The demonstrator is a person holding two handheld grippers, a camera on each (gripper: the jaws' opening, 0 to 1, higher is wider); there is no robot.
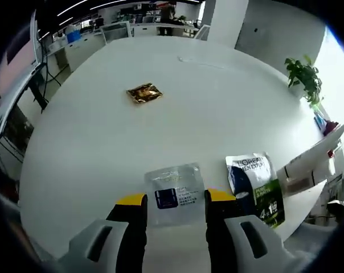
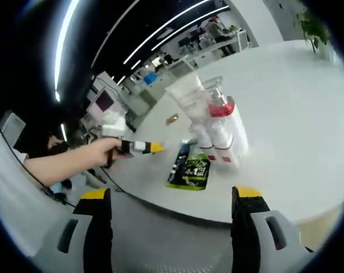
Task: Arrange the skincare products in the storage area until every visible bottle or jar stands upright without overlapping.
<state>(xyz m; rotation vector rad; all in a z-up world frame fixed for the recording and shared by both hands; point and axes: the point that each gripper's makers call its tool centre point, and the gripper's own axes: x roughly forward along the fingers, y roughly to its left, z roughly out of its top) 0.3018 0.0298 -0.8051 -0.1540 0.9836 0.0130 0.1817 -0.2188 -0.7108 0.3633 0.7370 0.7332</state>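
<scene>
The left claw (image 1: 176, 200) stands open over the white worktop (image 1: 92, 136), its jaws flanking a clear sachet (image 1: 173, 190) lying flat, apparently without contact. A green-and-white pouch (image 1: 256, 187) lies just beside it. The right claw (image 2: 175, 200) is wide open and empty; beyond it, a pump bottle (image 2: 220, 122) and tube (image 2: 190, 102) stand together.

On the clear sachet (image 1: 175, 193) near the table's (image 1: 103, 131) front edge, the dark label's print is too small to read (its lower edge sits behind the jaws). The 2 white bottles (image 2: 220, 136) are blurred, their caps and labels indistinct. The green pouch (image 2: 190, 168) at the table edge shows illegible print.
</scene>
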